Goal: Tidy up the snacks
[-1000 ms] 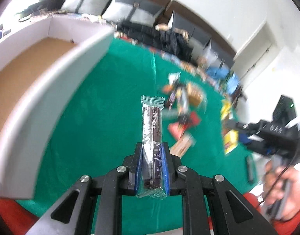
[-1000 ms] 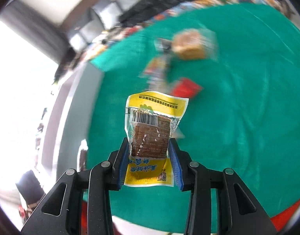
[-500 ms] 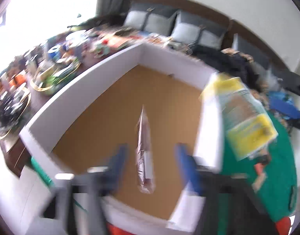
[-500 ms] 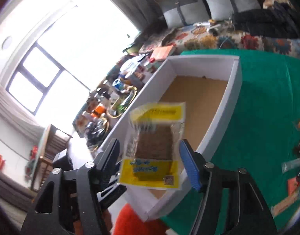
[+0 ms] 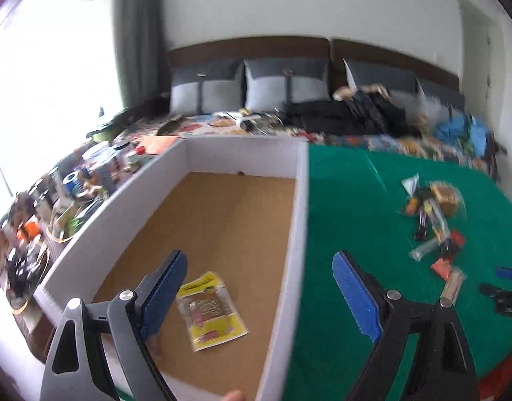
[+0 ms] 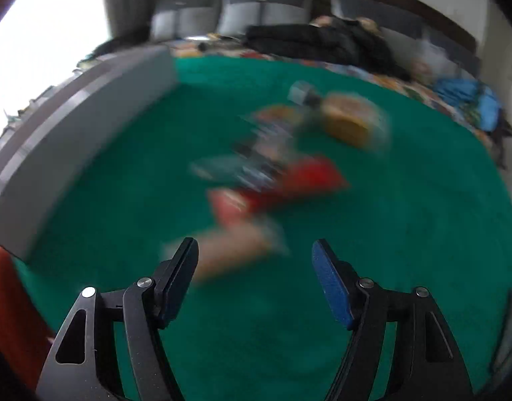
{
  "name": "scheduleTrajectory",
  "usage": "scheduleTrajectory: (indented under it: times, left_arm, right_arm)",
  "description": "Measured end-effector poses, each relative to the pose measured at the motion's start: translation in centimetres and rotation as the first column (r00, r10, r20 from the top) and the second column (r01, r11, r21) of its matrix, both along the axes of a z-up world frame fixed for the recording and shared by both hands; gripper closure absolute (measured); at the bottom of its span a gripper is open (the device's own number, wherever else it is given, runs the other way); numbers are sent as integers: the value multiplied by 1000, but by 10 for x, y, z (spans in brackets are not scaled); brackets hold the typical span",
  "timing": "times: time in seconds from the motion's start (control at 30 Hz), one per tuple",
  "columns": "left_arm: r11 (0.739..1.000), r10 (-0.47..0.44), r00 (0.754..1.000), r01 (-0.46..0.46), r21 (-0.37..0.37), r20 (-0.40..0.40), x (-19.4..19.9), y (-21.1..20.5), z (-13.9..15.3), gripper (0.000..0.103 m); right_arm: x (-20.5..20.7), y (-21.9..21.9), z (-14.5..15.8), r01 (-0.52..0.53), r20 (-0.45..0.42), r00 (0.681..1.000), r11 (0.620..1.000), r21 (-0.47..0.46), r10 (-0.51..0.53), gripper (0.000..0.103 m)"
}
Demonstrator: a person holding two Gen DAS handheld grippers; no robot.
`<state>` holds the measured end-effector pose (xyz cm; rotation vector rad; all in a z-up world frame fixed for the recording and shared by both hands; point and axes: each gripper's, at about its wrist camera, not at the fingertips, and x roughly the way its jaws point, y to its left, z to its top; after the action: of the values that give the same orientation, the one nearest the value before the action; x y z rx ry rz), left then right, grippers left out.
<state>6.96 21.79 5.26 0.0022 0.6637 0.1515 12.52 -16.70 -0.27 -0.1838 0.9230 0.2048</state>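
The left gripper [image 5: 259,275] hangs above the near right wall of the white box [image 5: 299,200], its blue-padded fingers [image 5: 356,297] spread wide with nothing between them. Inside the box, on its brown cardboard floor toward the near end, lies a yellow cracker packet [image 5: 210,310], flat and slightly askew, partly seen past the left finger. To the right of the box, the green cloth [image 5: 356,207] carries a loose pile of snacks [image 5: 433,224]: dark bars, a clear-wrapped stick, red packets and a wrapped golden cake at the far end, all well apart from the box. At the right edge of this view the other tool's dark parts show near the pile. The right gripper [image 6: 256,270] hovers over the green cloth with its fingers [image 6: 329,284] likewise spread and empty; the snack pile [image 6: 282,173] lies just ahead of it, heavily blurred, with a tan packet [image 6: 235,250] nearest the fingertips. The box wall [image 6: 85,140] runs along the left of that view.
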Motion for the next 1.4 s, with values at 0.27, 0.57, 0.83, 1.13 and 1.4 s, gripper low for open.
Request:
scheduleTrajectory:
  times: [0.27,0.57,0.83,1.13,1.4]
  left_arm:
    - [995,34,979,-15,97,-203,48,-30,-38,15]
    - [989,9,974,25,149,-225,30,-63,-46,15]
    - [970,-6,997,-13,245,76,-12,-124,10,0]
    - [980,-197,959,190,-55,-202,0,-181,-71,0]
    - [978,-209,928,203,-52,-308,12,-186,-126,0]
  right_arm:
    - [-37,-136,-25,253,100,963,967,-32,-249,29]
    - [-22,-129,-20,253,100,962,967,38,-255,29]
    - [-34,-137,-21,295,38,954,952,85,-299,29]
    - [-34,-136,-29,304,16,952,952,46,-305,25]
    - [-38,-131,-33,301,32,953,953,38,-302,17]
